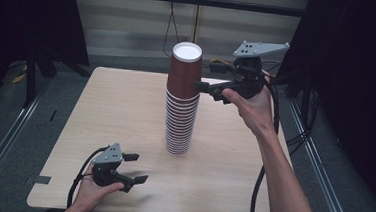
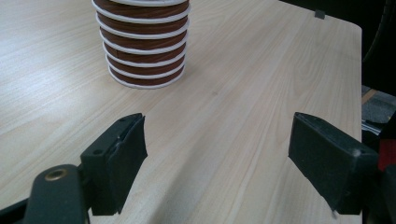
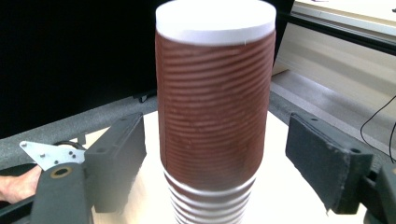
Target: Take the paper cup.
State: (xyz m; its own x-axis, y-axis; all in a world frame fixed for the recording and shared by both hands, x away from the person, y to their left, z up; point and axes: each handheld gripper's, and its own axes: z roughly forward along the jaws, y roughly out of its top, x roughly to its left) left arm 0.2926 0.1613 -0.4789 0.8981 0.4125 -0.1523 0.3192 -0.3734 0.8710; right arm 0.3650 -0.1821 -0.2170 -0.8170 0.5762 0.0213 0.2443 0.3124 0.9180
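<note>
Your right gripper (image 1: pixel 204 76) is level with the top cup (image 3: pixel 212 100) of the stack of cups (image 1: pixel 181 105), its jaws standing wide on either side of that cup with daylight between pads and ribbed wall, so nothing is gripped yet. Your left gripper (image 1: pixel 136 167) rests low on the table (image 1: pixel 100 110), near the front edge and well apart from the stack's base; its jaws are parted and hold nothing.

As I judge it, the work is at its start: the top cup sits on the stack, inverted, its white bottom facing up. What remains is to close on it, lift it clear and set it down.

The stack stands upright near the table's middle, its long axis vertical, mouths down and rims ringed one above the other. The top cup follows the same axis, perhaps very slightly proud of the rest.
</note>
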